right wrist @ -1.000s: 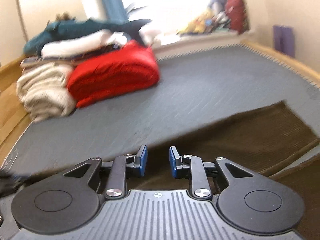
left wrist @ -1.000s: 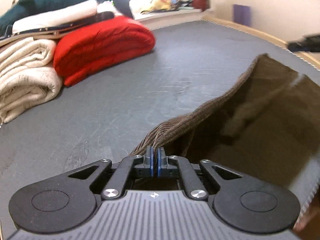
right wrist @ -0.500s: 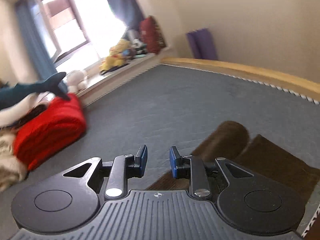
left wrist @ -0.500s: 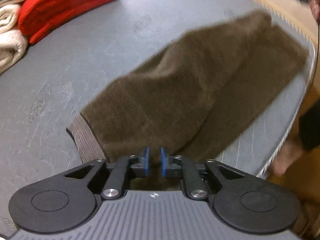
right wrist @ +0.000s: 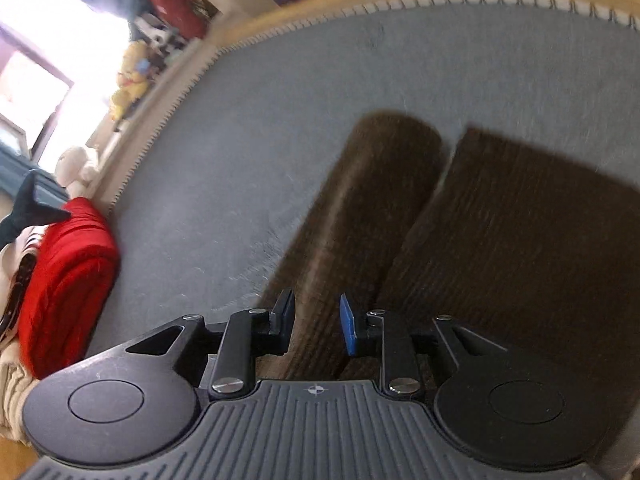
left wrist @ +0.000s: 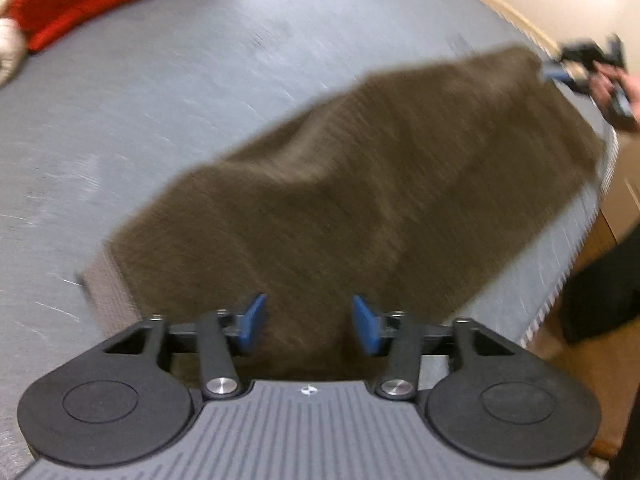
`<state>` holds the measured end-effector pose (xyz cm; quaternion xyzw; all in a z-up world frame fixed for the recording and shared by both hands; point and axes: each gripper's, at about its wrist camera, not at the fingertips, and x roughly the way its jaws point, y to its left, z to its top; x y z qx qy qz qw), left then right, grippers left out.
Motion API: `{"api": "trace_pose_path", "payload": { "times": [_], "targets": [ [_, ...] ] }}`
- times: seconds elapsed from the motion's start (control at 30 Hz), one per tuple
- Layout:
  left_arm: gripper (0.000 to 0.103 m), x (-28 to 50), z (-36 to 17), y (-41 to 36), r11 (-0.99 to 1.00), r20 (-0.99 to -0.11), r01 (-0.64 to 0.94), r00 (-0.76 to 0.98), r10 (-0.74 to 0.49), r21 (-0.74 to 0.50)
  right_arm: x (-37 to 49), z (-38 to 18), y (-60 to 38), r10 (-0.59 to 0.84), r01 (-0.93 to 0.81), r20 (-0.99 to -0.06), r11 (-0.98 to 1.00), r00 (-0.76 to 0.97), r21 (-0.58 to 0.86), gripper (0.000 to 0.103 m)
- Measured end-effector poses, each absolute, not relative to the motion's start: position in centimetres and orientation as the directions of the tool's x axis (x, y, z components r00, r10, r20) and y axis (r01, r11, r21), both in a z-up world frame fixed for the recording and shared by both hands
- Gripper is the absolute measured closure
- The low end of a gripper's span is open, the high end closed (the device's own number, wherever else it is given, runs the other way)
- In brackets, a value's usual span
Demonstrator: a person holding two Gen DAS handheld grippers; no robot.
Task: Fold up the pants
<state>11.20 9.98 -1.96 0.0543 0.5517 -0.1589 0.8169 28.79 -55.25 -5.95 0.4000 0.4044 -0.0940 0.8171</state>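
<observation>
The brown corduroy pants [left wrist: 360, 184] lie folded lengthwise on the grey mat [left wrist: 160, 92], ribbed waistband [left wrist: 106, 288] at the near left. My left gripper [left wrist: 306, 326] is open just above the waist end, holding nothing. My right gripper [right wrist: 316, 330] is open and empty above the leg end, where one leg [right wrist: 360, 208] lies beside the other [right wrist: 520, 240]. The right gripper also shows at the far leg end in the left wrist view [left wrist: 580, 64], blurred.
A folded red blanket [right wrist: 60, 280] and cream blankets [right wrist: 12, 380] sit at the mat's far side. Stuffed toys [right wrist: 128, 80] line the window sill. The mat's fringed edge [left wrist: 576, 248] and wooden floor are to the right of the pants.
My left gripper has let go of the waistband and opened wide. The pants have dropped flat onto the mat. My right gripper has swung down toward the leg ends, still open.
</observation>
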Motion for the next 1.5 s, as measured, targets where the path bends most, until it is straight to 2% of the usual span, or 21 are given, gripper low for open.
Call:
{"api": "trace_pose_path", "payload": {
  "times": [0.13,0.27,0.33,0.37,0.4,0.47,0.5,0.53,0.63,0.7,0.77,0.87,0.97,1.07,1.13,1.17,1.2,1.33,1.4,1.5],
  "targets": [
    [0.044,11.2,-3.2,8.0,0.924,-0.936,0.378,0.298,-0.188,-0.065,30.7,-8.2,-54.1,0.184,0.494,-0.778,0.680,0.600,0.542,0.075],
    [0.043,12.0,-4.6,6.8,0.913,-0.954,0.407,0.261,-0.147,-0.029,32.0,-9.9,-53.9,0.209,0.517,-0.787,0.652,0.581,0.555,0.068],
    [0.041,12.2,-5.2,6.2,0.905,-0.962,0.426,0.249,-0.117,0.000,32.2,-10.2,-53.8,0.213,0.521,-0.782,0.641,0.586,0.564,0.068],
    [0.037,12.3,-5.7,5.9,0.900,-0.966,0.436,0.240,-0.099,0.016,32.3,-10.3,-53.7,0.213,0.521,-0.781,0.639,0.587,0.566,0.068],
    [0.035,12.5,-6.1,5.7,0.895,-0.969,0.444,0.234,-0.081,0.032,32.4,-10.2,-53.7,0.212,0.521,-0.781,0.640,0.587,0.565,0.070],
    [0.035,12.6,-6.8,5.3,0.884,-0.972,0.461,0.231,-0.037,0.075,32.3,-9.7,-53.5,0.193,0.519,-0.779,0.648,0.596,0.558,0.096],
    [0.036,12.7,-7.1,5.2,0.880,-0.973,0.465,0.230,-0.019,0.093,31.9,-9.3,-53.7,0.191,0.516,-0.769,0.641,0.610,0.568,0.096],
    [0.038,12.8,-7.4,5.0,0.876,-0.972,0.468,0.234,0.005,0.117,31.8,-8.9,-53.8,0.190,0.509,-0.757,0.636,0.625,0.580,0.096],
    [0.059,12.8,-8.2,4.5,0.844,-0.968,0.509,0.246,0.049,0.172,30.7,-6.3,-53.5,0.179,0.471,-0.711,0.636,0.680,0.611,0.097],
    [0.078,12.5,-8.2,4.2,0.819,-0.959,0.532,0.274,0.077,0.218,29.6,-3.6,-53.1,0.148,0.439,-0.689,0.672,0.710,0.597,0.097],
    [0.085,12.2,-7.5,4.5,0.821,-0.952,0.524,0.298,0.073,0.227,27.9,-1.1,-52.5,0.104,0.429,-0.691,0.715,0.715,0.552,0.097],
    [0.088,11.0,-5.2,6.2,0.859,-0.938,0.476,0.346,0.017,0.191,24.6,2.1,-52.0,0.033,0.433,-0.702,0.766,0.711,0.475,0.097],
    [0.088,9.1,-3.4,8.1,0.885,-0.926,0.450,0.372,-0.060,0.123,20.8,3.4,-52.3,-0.027,0.461,-0.727,0.788,0.686,0.407,0.097],
    [0.087,7.3,-3.8,8.9,0.865,-0.937,0.491,0.340,-0.079,0.106,18.0,1.8,-53.6,-0.056,0.536,-0.809,0.775,0.585,0.334,0.097],
    [0.083,6.6,-5.2,8.6,0.840,-0.953,0.525,0.302,-0.033,0.137,16.7,-1.4,-54.5,-0.033,0.611,-0.889,0.738,0.456,0.286,0.096],
    [0.074,6.3,-5.6,8.5,0.826,-0.959,0.545,0.281,-0.023,0.139,16.3,-2.6,-55.1,-0.030,0.643,-0.914,0.719,0.406,0.262,0.096],
    [0.072,6.6,-5.6,8.3,0.821,-0.962,0.556,0.271,-0.035,0.127,15.9,-3.4,-56.3,-0.028,0.682,-0.922,0.681,0.386,0.265,0.094],
    [0.057,7.3,-2.7,9.6,0.887,-0.928,0.462,0.337,-0.161,0.014,14.6,-2.0,-61.7,-0.156,0.757,-0.843,0.543,0.515,0.362,0.090],
    [0.050,8.1,-1.0,10.3,0.913,-0.892,0.405,0.393,-0.225,-0.052,14.1,-1.7,-63.8,-0.191,0.761,-0.814,0.517,0.548,0.391,0.079],
    [0.049,9.5,0.3,11.1,0.941,-0.871,0.333,0.440,-0.216,-0.065,13.5,-3.3,-66.1,-0.170,0.774,-0.813,0.462,0.556,0.433,0.075]
  ]
}}
